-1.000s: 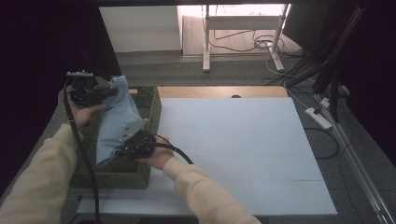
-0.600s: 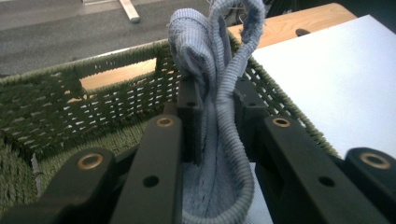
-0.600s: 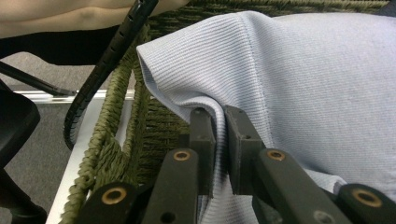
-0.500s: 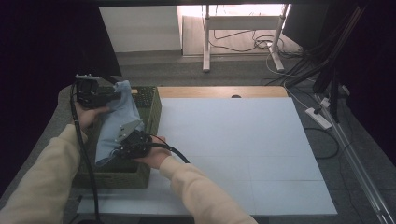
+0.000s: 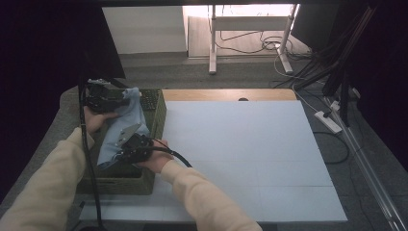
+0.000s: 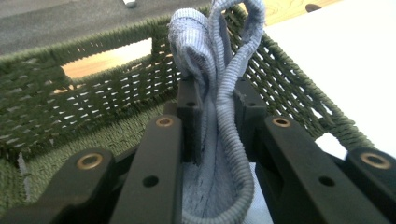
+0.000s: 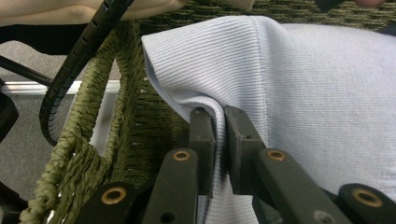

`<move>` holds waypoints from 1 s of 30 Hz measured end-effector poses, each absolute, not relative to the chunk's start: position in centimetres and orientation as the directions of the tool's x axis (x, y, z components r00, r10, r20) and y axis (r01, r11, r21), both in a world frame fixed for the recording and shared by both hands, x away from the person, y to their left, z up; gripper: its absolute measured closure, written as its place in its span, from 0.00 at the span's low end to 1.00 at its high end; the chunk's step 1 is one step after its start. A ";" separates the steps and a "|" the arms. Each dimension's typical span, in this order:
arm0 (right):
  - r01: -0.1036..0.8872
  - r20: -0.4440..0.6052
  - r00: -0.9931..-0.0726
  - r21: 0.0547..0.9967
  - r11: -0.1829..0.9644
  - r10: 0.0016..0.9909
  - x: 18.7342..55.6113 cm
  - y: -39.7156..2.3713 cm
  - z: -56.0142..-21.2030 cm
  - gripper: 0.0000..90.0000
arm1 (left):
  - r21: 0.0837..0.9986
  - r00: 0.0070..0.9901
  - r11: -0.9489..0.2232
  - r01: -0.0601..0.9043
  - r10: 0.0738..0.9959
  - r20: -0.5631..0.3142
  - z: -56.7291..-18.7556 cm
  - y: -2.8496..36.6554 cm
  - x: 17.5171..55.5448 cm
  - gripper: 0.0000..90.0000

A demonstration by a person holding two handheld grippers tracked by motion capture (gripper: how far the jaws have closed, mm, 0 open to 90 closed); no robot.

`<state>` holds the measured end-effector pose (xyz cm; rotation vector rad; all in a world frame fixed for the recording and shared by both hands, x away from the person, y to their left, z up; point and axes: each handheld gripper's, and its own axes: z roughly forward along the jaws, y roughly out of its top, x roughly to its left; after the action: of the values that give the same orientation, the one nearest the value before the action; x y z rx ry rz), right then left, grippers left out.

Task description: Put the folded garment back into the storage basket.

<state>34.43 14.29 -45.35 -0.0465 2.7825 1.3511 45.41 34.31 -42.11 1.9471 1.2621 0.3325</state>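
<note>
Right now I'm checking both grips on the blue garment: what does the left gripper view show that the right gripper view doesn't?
Left gripper view: the ribbed hem bunched and looped between the left gripper, the basket's woven inside, and the white table sheet beyond. Right gripper view: the right gripper pinching a smooth folded edge, a black cable and a pale sleeve. Both: the light blue garment clamped over the green basket.

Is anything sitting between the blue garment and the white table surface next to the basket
Only the woven green basket's right wall does. The light blue garment, clamped by the left gripper and right gripper, hangs over the basket; the white table surface beyond is bare.
</note>
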 end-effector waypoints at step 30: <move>-0.075 -0.105 -0.994 0.713 0.697 0.001 34.7 15.7 -46.5 0.71 | 0.595 0.420 -0.230 0.770 0.885 -0.202 -46.2 33.7 48.1 0.44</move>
<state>34.71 15.73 -46.52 -0.0608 2.8038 1.1843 48.15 33.71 -46.24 2.0467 1.3956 0.2343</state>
